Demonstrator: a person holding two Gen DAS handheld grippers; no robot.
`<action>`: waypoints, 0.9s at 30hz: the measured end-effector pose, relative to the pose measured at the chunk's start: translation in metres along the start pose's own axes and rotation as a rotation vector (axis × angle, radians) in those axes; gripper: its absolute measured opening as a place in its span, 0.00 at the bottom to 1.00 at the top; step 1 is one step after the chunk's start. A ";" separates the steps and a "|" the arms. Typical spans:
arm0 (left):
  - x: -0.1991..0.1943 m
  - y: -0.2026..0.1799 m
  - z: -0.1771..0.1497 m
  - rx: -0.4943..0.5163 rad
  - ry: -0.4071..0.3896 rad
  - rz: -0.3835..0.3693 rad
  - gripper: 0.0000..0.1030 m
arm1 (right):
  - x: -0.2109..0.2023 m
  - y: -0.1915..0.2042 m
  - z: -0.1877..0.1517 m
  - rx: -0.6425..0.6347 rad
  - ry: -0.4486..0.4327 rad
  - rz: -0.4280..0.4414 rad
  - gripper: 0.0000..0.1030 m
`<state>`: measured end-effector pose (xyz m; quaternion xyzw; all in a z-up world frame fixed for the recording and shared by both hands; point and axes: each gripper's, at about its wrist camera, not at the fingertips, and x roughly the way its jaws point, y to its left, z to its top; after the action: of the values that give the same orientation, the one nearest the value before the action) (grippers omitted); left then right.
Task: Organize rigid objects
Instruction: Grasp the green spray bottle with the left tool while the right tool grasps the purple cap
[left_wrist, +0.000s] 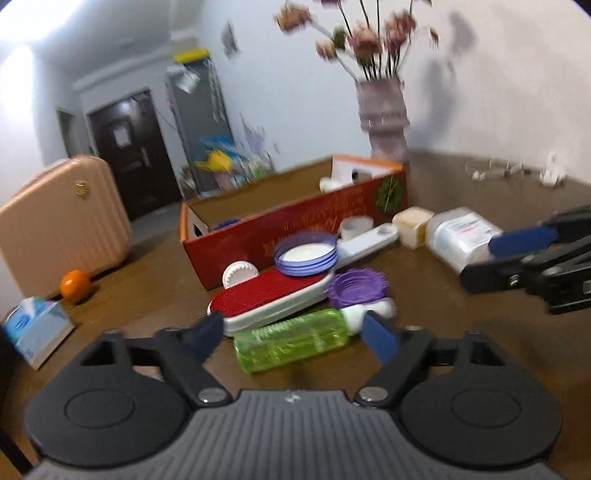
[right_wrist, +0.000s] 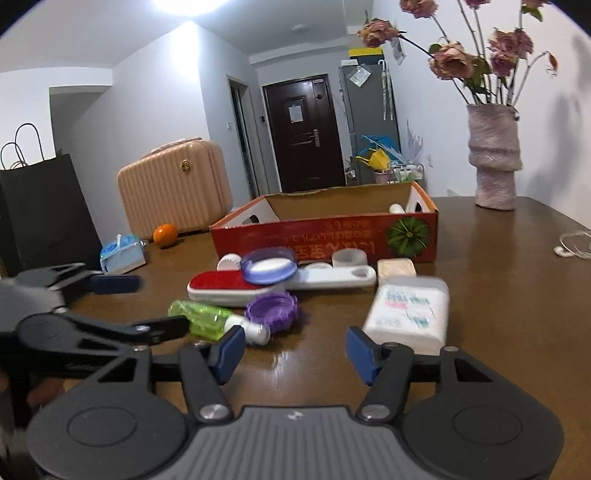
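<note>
A pile of rigid items lies on the brown table in front of a red cardboard box (left_wrist: 295, 236) (right_wrist: 325, 240). It holds a green bottle (left_wrist: 291, 339) (right_wrist: 201, 317), a red-topped brush (left_wrist: 269, 299) (right_wrist: 225, 288), a purple lid (left_wrist: 356, 288) (right_wrist: 271, 306), a blue-rimmed lid (left_wrist: 306, 254) (right_wrist: 267, 266), a white flat tool (left_wrist: 369, 242) (right_wrist: 332, 277), a beige block (left_wrist: 412, 225) (right_wrist: 395, 267) and a white labelled container (left_wrist: 461, 236) (right_wrist: 410, 312). My left gripper (left_wrist: 293, 339) is open, its tips either side of the green bottle. My right gripper (right_wrist: 295, 350) is open and empty above bare table beside the white container.
A vase of dried flowers (right_wrist: 493, 158) stands at the table's back right. An orange (right_wrist: 165, 235), a tissue pack (right_wrist: 122, 254), a pink suitcase (right_wrist: 173, 184) and a black bag (right_wrist: 40, 210) are at the left. White cables (right_wrist: 572, 245) lie at the right edge.
</note>
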<state>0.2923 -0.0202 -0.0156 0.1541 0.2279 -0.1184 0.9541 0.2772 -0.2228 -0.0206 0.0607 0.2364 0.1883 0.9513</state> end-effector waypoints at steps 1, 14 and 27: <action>0.009 0.004 0.004 0.008 0.023 -0.011 0.70 | 0.004 -0.001 0.003 0.000 -0.003 0.000 0.59; 0.059 0.023 0.007 0.125 0.225 -0.411 0.44 | 0.040 -0.007 0.009 0.006 0.049 0.011 0.59; -0.021 0.049 -0.012 -0.102 0.113 -0.248 0.30 | 0.106 0.032 0.021 -0.142 0.162 0.040 0.71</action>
<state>0.2836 0.0322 -0.0041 0.0823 0.3042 -0.2148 0.9244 0.3627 -0.1532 -0.0411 -0.0177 0.2974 0.2277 0.9270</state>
